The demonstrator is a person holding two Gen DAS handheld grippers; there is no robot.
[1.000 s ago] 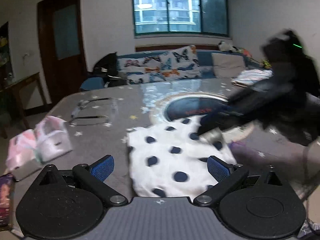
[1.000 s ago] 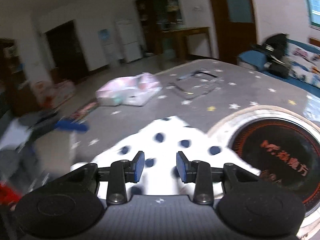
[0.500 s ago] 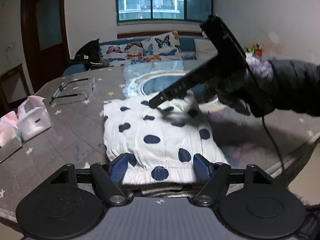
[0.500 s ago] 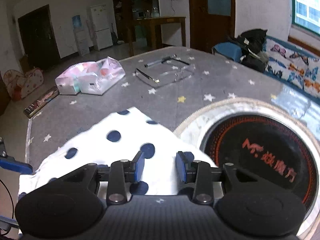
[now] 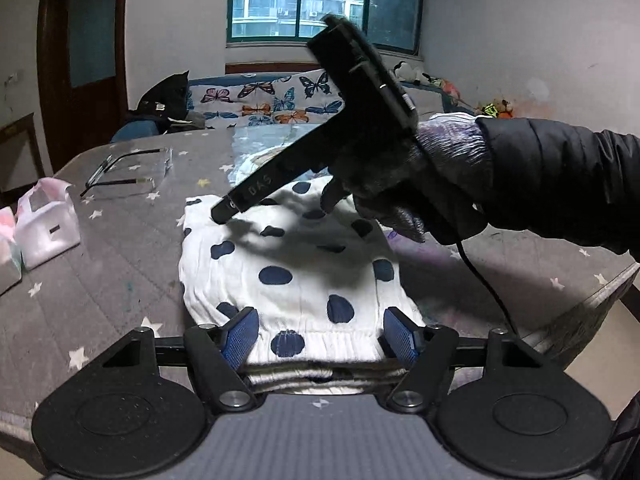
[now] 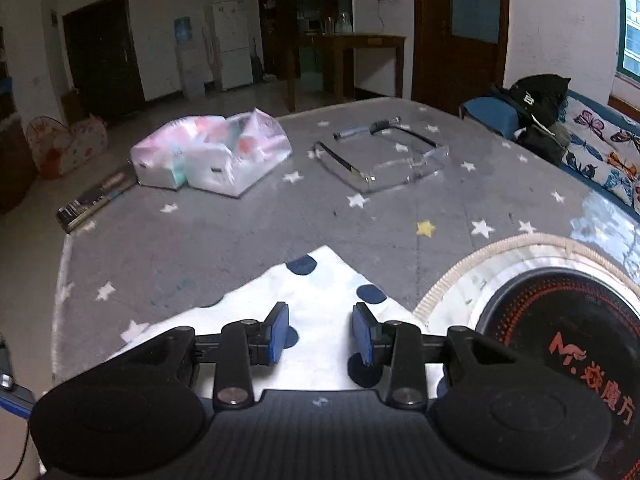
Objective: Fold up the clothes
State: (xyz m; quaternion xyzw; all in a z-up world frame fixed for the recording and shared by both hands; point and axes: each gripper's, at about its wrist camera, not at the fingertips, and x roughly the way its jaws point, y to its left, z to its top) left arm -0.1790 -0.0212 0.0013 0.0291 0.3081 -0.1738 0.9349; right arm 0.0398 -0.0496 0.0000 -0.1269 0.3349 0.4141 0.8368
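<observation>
On the grey star-patterned table [image 5: 120,264], the white garment with dark blue dots [image 5: 296,272] is laid as a folded stack, its long axis running away from the left gripper [image 5: 320,334] toward the round black hob ringed in beige [image 6: 560,320]. The elastic waistband end is seen lying between the blue pads [image 5: 240,334] of the left gripper, whose jaws are closing around it; whether the pads already press on the cloth cannot be told, since a little gap seems to remain at each side. The right gripper [image 5: 224,212], carried by a gloved hand [image 5: 400,184] in a dark sleeve, is reached in from the right across the garment, and its tip is brought down at the far left corner. In its own view the jaws are held part open over the pointed corner of the cloth [image 6: 316,264], with nothing clamped between them (the cloth lies below, not in the gap). The left gripper is judged the nearer to the waistband end and the right to the far end, so a fold along the long axis would seem to bring far end toward near end. Well apart on the left are found a pink and white plastic bag of tissue packs [image 6: 212,152], a clear acrylic frame [image 6: 388,160] and a flat dark box [image 6: 96,196] at the table edge; none is in the way. The trailing cable [image 5: 488,288] of the right gripper hangs just beside the garment's right edge.
</observation>
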